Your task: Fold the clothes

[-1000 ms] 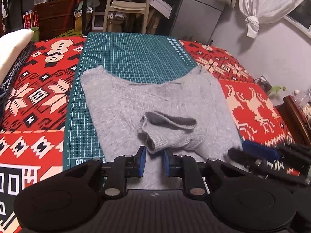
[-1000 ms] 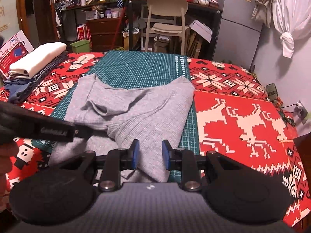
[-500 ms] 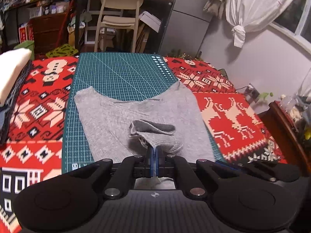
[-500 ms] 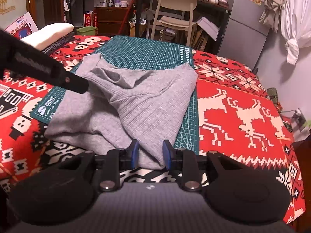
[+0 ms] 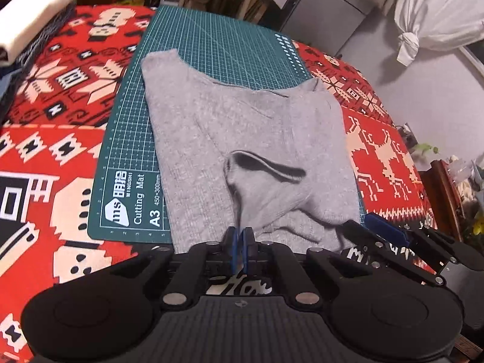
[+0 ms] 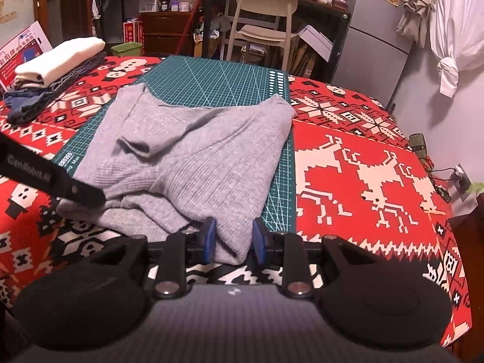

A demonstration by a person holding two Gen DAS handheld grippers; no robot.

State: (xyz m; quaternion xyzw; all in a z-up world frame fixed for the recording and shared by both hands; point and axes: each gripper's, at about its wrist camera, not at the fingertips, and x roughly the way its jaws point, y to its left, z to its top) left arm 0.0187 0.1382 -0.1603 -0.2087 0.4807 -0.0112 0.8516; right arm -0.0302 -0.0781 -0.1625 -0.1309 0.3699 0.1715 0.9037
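Note:
A grey knit sweater [image 5: 242, 127] lies on the green cutting mat [image 5: 211, 45], one sleeve folded over its middle. My left gripper [image 5: 241, 233] is at the sweater's near hem. A ridge of cloth runs into its blue pads, and its jaws are opening by a thin gap. In the right wrist view the left gripper's finger [image 6: 87, 195] rests on the sweater's [image 6: 196, 157] near left edge. My right gripper [image 6: 233, 233] is shut on a thick fold of the near right hem, which fills the space between its pads. The right gripper [image 5: 372, 227] also shows at the hem's right corner.
A red patterned tablecloth [image 6: 363, 157] covers the table around the mat [image 6: 217, 81]. A stack of folded clothes [image 6: 57, 57] sits at the far left. Beyond the table stand a pale chair [image 6: 263, 15], cluttered shelves and a grey cabinet.
My left gripper went from open before the sleeve cuff to closed at the near hem, and now shows a thin gap; its view has rolled and shifted. The right gripper kept its hold.

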